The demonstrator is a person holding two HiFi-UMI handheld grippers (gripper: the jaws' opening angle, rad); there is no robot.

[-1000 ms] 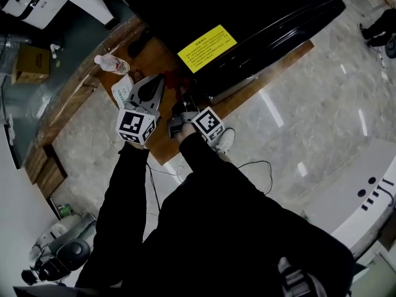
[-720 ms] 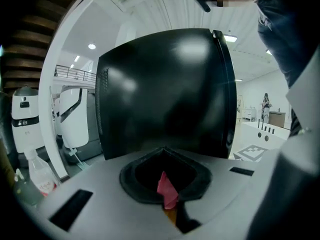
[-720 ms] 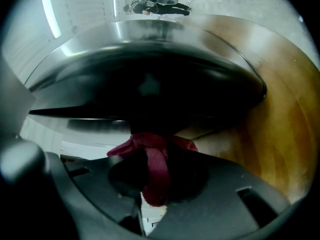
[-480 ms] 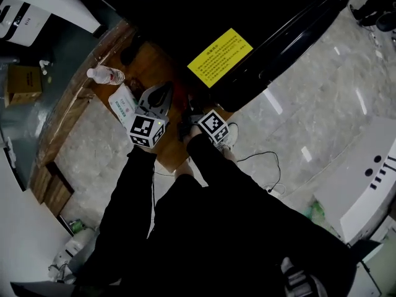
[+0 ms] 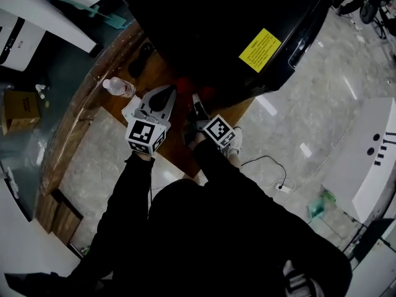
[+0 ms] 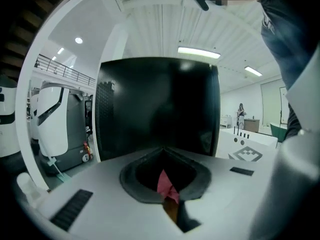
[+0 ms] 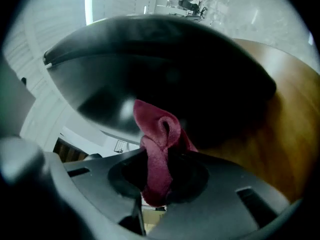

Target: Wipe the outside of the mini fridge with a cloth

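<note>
Cloth (image 7: 157,149), red, is pinched in your right gripper (image 5: 197,109) by the black fridge (image 5: 210,36); your left gripper (image 5: 165,94) is closed.

We see the mini fridge (image 5: 210,23) as black and glossy, its smooth shell carrying soft grey reflections. The label (image 5: 260,49) on it looks like matt yellow paper with dark print. The cloth (image 7: 157,144) is dark red, soft and napped like fleece, bunched in thick folds. The bench (image 7: 285,129) is brown wood with a smooth, faintly shiny finish. The floor (image 5: 291,116) is pale, marble-like stone, polished enough to mirror the lamps. The bottle (image 5: 119,86) is clear plastic. Our left tongs (image 5: 166,93) and right tongs (image 5: 196,103) look like smooth, matt grey plastic, and each marker cube (image 5: 146,136) is matt white with black print. Our sleeves (image 5: 133,190) are matt black fabric.
</note>
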